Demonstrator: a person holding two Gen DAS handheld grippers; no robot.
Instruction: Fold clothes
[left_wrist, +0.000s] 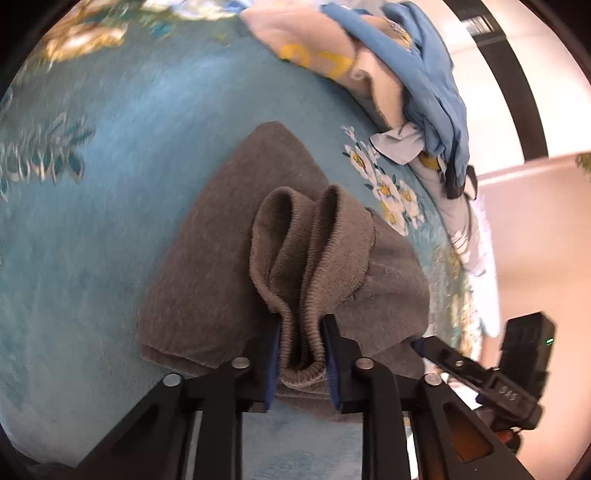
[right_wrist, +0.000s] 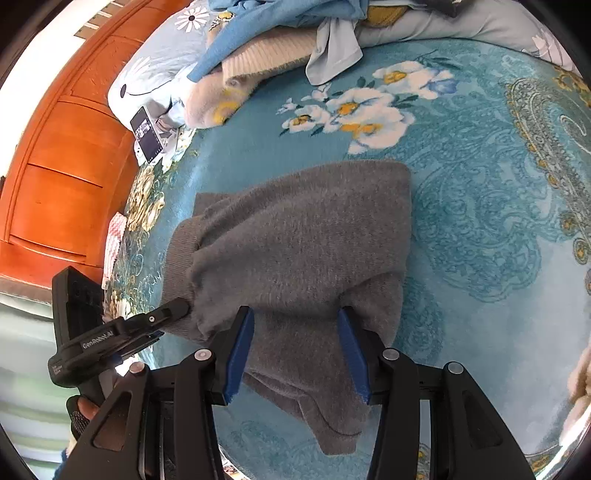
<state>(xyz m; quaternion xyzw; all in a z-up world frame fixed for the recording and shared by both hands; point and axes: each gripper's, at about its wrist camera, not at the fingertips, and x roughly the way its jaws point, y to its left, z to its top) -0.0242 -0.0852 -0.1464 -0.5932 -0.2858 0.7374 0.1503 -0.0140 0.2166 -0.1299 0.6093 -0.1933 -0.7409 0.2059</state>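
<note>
A grey knit sweater (left_wrist: 221, 251) lies partly folded on the blue floral bedspread (left_wrist: 92, 221). My left gripper (left_wrist: 301, 354) is shut on the sweater's bunched ribbed hem (left_wrist: 314, 258), held just above the bed. In the right wrist view the same sweater (right_wrist: 306, 240) lies under my right gripper (right_wrist: 297, 350), whose blue-padded fingers (right_wrist: 240, 343) stand wide apart with grey cloth between them, not pinched. The left gripper (right_wrist: 173, 308) shows at the sweater's left edge in that view. The right gripper's finger (left_wrist: 443, 354) shows at lower right in the left wrist view.
A pile of clothes, blue (right_wrist: 258, 22) and cream (right_wrist: 258, 59), lies at the far side of the bed, also in the left wrist view (left_wrist: 424, 74). A phone (right_wrist: 146, 134) rests near a pillow. An orange wooden headboard (right_wrist: 55, 166) stands at the left.
</note>
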